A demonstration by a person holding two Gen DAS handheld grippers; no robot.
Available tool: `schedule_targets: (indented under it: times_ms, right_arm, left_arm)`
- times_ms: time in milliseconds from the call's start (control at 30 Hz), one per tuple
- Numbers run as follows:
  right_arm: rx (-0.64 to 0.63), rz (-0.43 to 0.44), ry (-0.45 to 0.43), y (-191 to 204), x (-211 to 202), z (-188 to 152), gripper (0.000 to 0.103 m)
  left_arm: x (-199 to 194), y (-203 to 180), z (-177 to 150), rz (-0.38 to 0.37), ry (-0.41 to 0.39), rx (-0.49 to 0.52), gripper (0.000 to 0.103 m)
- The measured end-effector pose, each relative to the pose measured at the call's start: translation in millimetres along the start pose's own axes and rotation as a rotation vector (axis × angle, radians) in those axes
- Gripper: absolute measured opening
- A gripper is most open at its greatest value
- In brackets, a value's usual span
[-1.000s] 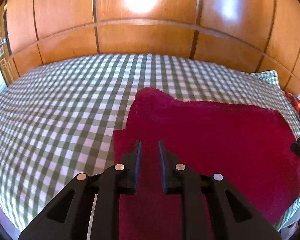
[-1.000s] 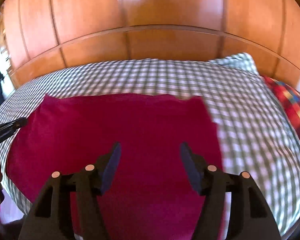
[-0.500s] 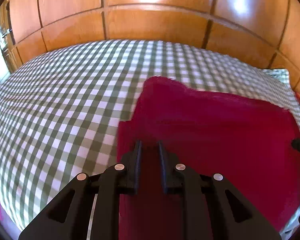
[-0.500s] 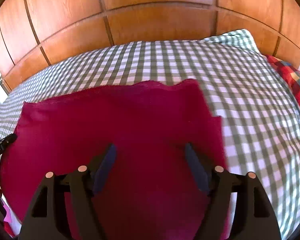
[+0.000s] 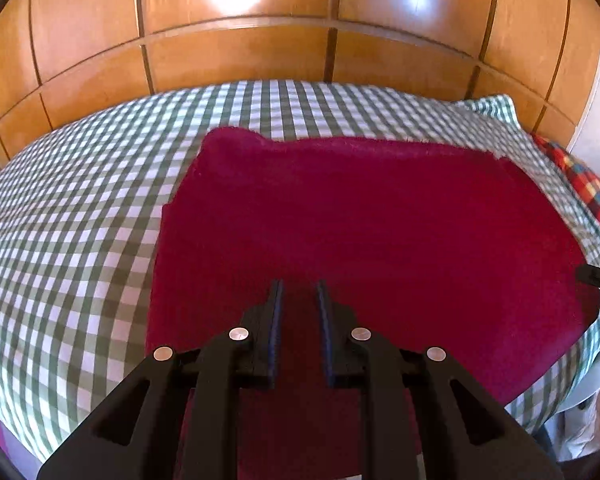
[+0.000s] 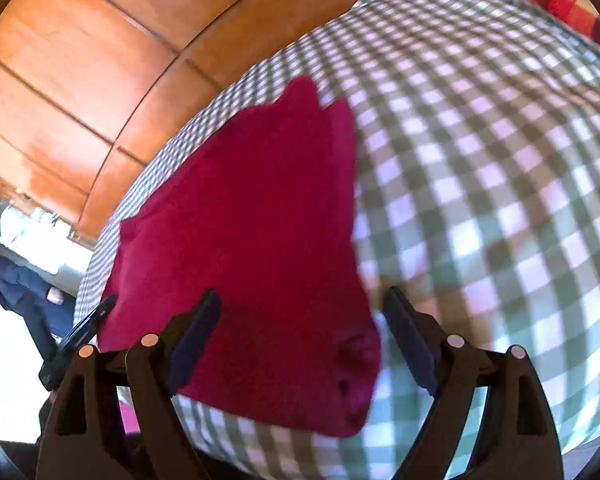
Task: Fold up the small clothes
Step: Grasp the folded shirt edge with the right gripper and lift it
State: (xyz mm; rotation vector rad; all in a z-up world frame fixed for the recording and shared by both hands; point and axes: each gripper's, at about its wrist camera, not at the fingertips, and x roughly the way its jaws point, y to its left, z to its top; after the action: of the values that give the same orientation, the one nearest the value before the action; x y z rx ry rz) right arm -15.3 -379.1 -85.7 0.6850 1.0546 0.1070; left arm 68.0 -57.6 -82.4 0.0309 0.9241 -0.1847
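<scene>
Left wrist view takes in glossy orange-brown wooden panelling point(image 5: 240, 56) with dark grooves across the whole top of the frame. Below it spreads a bed cover point(image 5: 80, 216) of green-and-white check, soft and slightly rumpled. On it, centre to right, lies the task's thing, a fuzzy crimson cloth point(image 5: 360, 220), flat with a ragged far edge. A matching checked pillow point(image 5: 496, 106) and a red plaid fabric point(image 5: 580, 184) sit at the right edge. The left gripper point(image 5: 298, 296), black with dark pads, hovers over the cloth's near part, jaws narrow with nothing between them. In the right wrist view the right gripper point(image 6: 302, 308) is opening wide above the cloth's corner point(image 6: 352, 380), not pressing it.
</scene>
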Motion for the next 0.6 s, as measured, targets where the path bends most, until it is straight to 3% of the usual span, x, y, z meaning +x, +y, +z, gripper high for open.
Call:
schedule_targets:
  times_ms: [200,267,333,400,600]
  right_arm:
    - [-0.046,0.026,0.044,22,16,-3,0.074]
    - [-0.042,0.03,0.047,24,18,-3,0.065]
    - [-0.028,0.048,0.056,27,21,0,0.046]
    - [-0.031,0.056,0.058,31,25,3,0.037]
    - [-0.099,0.08,0.007,73,9,18,0.032]
  left_arm:
    - [10,1,-2,-0.003,0.01,-0.02,0.015]
    - [8,2,-1,-0.006,0.01,-0.024,0.015]
    - [4,3,2,-0.017,0.008,-0.031,0.015]
    - [-3,6,2,-0.025,0.004,-0.043,0.015]
    - [-25,33,-3,-0.077,-0.005,-0.129,0.015]
